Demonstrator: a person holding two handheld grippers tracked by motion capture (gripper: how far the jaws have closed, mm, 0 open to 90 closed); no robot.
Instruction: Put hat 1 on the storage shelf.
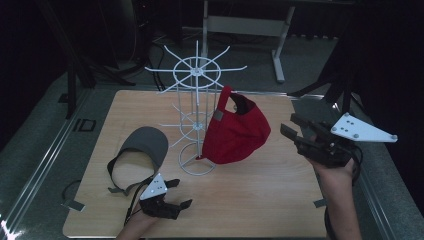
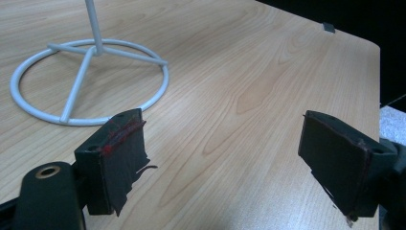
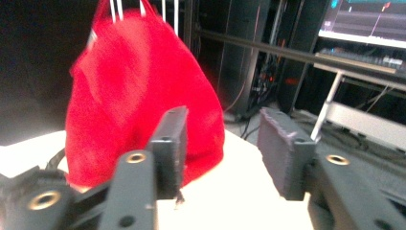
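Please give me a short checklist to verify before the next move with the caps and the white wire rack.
1. Red cap hangs on the white wire rack: ok, it hangs from an upper arm.
2. Right gripper is free of the red cap: ok, its jaws stand apart with nothing between them, just beside the cap.
3. Left gripper is ready to grasp: ok, jaws open and empty, low over the table.
4. Grey visor is within reach: ok, it lies flat on the table next to the left gripper.
5. Rack stands steady: cannot tell; its ring base lies flat on the wood.
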